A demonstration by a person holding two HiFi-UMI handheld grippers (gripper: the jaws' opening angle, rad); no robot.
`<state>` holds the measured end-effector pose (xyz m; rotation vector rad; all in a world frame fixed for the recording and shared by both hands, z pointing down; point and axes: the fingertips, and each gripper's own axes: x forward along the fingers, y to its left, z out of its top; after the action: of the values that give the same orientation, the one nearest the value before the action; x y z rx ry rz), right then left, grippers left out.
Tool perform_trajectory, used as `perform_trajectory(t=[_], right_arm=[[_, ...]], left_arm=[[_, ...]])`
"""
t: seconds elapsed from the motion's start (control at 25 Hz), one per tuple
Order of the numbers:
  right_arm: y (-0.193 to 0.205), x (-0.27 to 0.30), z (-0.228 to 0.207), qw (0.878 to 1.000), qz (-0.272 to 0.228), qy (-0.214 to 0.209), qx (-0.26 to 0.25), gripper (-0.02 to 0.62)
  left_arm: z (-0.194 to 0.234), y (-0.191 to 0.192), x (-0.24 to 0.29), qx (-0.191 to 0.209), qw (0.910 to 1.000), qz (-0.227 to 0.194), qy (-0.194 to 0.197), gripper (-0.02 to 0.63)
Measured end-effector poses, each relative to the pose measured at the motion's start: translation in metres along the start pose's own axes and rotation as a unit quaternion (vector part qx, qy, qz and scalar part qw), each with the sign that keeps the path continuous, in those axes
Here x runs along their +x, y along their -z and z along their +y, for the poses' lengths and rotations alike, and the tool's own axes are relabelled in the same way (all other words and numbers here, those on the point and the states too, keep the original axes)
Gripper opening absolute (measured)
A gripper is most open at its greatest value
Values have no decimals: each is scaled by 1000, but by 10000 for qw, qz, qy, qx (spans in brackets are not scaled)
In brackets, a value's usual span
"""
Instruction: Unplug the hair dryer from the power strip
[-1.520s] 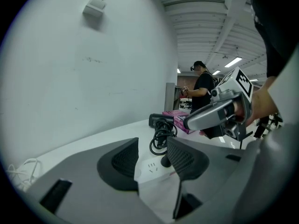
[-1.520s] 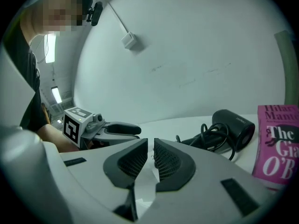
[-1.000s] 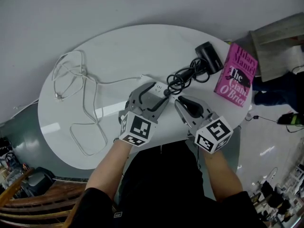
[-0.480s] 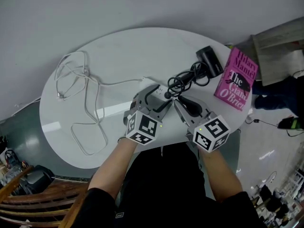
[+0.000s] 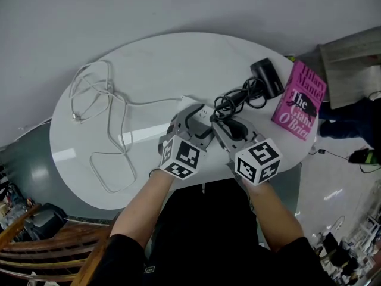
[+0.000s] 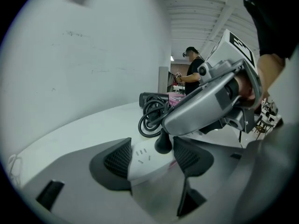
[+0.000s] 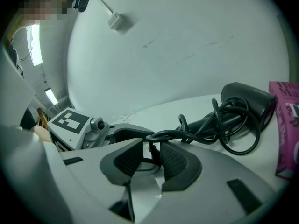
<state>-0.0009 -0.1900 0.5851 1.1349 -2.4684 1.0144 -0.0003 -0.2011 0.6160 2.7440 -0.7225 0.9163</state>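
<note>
We see a smooth, glossy white table (image 5: 155, 58). The power strip (image 6: 142, 157) looks like white plastic, the hair dryer (image 5: 266, 77) matt black plastic, and the book (image 5: 299, 100) has a glossy pink paper cover.

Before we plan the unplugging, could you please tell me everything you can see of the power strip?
The power strip is a white block, plastic by its look, lying flat on the table near its front edge. Its top shows socket slots, and a black plug sits in one socket. A white cord runs from it in loose loops to the table's left. The jaws of the left gripper, which have just been opening, straddle it; whether their pads touch it is unclear.
</note>
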Motion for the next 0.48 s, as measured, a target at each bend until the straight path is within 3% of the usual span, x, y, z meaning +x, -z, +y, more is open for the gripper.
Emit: perform_trajectory(t=[0.12, 0.32, 0.48], right_arm=[[0, 6, -1, 9998, 103, 87, -149, 91], [4, 12, -3, 9949, 320, 336, -898, 72], [3, 12, -2, 9932, 334, 399, -1039, 66]], left_arm=[[-1, 0, 1, -12, 10000, -37, -20, 288], [-1, 1, 1, -4, 10000, -49, -58, 288], [-1, 1, 1, 3, 10000, 56, -53, 287]])
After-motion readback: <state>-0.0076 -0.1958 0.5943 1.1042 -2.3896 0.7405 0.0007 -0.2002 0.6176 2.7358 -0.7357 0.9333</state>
